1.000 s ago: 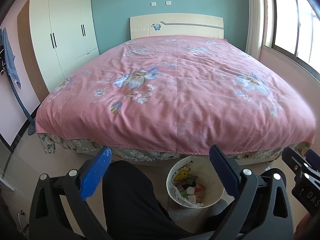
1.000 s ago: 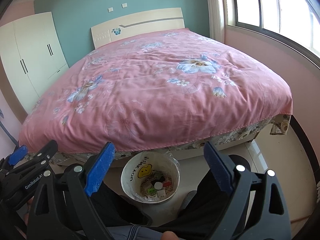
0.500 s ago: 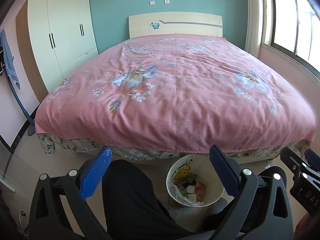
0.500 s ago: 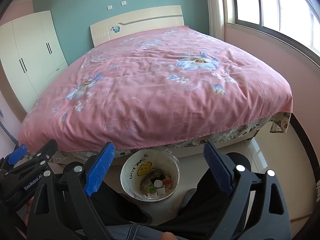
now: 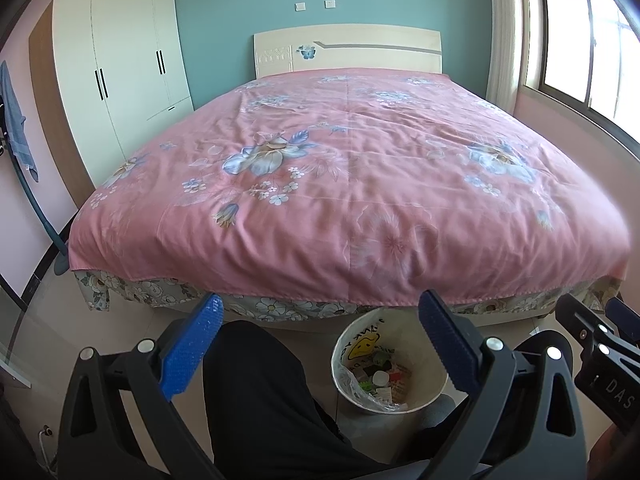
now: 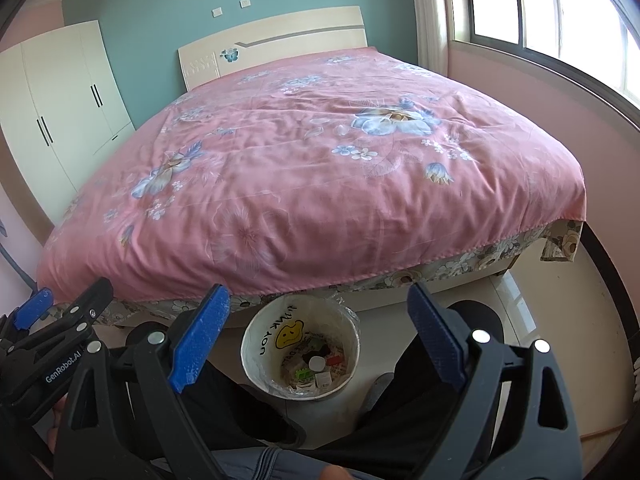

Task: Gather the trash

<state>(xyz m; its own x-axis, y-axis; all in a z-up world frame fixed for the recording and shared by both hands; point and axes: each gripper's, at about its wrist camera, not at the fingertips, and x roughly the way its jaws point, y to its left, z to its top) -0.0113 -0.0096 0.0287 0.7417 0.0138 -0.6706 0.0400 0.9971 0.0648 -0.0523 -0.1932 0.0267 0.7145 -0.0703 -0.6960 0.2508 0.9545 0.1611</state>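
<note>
A pink floral bedspread covers the bed, with a white wardrobe to its left, a cream headboard behind and a window to its right.

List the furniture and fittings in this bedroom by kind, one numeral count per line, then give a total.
Bed: 1
Wardrobe: 1
Waste bin: 1
Wall switch plates: 2
Total: 5
</note>
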